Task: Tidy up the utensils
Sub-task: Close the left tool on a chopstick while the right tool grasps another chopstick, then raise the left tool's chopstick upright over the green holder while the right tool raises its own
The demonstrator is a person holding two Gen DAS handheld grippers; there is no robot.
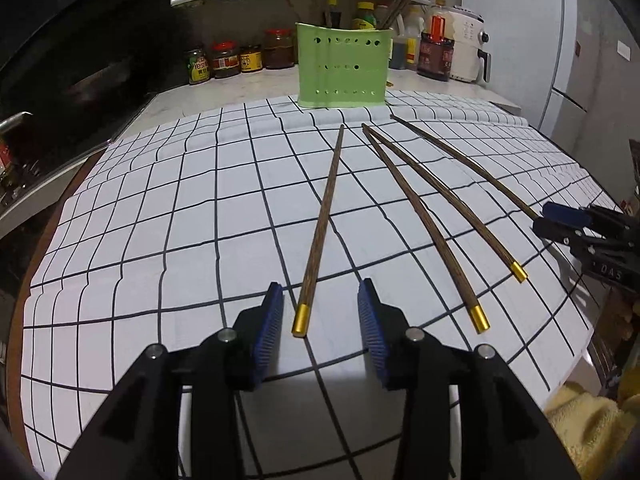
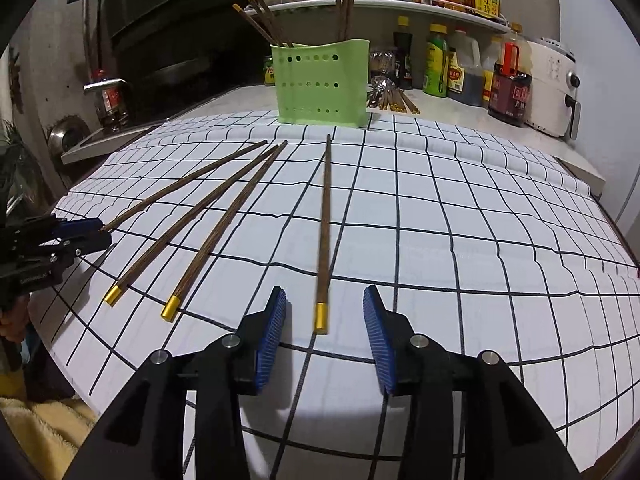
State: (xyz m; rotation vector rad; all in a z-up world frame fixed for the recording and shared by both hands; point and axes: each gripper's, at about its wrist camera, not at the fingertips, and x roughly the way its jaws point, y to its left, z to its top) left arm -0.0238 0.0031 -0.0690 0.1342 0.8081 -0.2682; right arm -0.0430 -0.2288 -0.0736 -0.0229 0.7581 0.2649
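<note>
Several brown chopsticks with gold caps lie on a white checked cloth (image 1: 160, 220). My left gripper (image 1: 320, 292) is open, its blue pads either side of the gold end of the leftmost chopstick (image 1: 322, 224). My right gripper (image 2: 325, 296) is open around the gold end of the rightmost chopstick (image 2: 324, 232). Two more chopsticks (image 1: 420, 220) (image 2: 192, 232) lie between them. A green perforated holder (image 1: 344, 66) (image 2: 320, 82) stands at the far edge of the cloth with several chopsticks upright in it. Each gripper shows at the other view's edge (image 1: 560, 222) (image 2: 84, 234).
Sauce bottles and jars (image 1: 236, 60) line the counter behind the holder, under a white shelf (image 2: 420, 2). A white appliance (image 2: 554, 88) stands at the back right. Spoons and chopsticks (image 2: 390, 96) lie beside the holder. A dark stove area (image 2: 104, 96) is at left.
</note>
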